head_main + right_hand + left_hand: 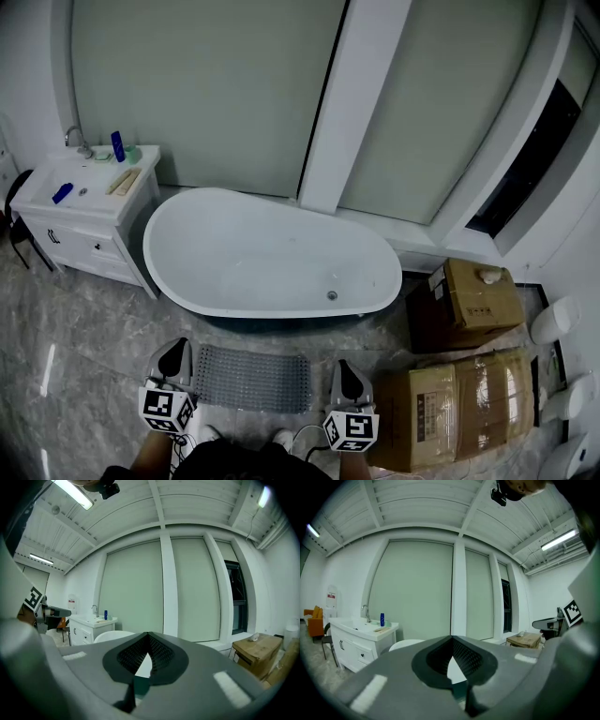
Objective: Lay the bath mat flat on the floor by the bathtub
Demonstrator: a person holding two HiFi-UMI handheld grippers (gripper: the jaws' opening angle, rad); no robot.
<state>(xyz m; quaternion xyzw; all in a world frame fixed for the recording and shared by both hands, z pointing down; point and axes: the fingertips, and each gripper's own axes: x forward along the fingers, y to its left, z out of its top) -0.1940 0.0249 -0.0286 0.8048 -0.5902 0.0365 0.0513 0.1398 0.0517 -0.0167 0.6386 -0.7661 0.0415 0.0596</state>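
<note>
Laying step seemingly finished
The bath mat point(251, 378) lies flat at the bathtub's point(267, 253) six o'clock, flanked by the left gripper point(174, 349) and right gripper point(349, 370), both closed and empty; next, withdraw.

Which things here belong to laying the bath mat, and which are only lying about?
Job: mat, bathtub, floor, left tool, right tool.
Lying about: vanity, blue bottle, boxes.

Clearly a bathroom: freestanding white bathtub point(267, 253), vanity point(89, 220) with basin and tap point(77, 141), marbled floor point(84, 328), cardboard boxes point(469, 300) alongside.
</note>
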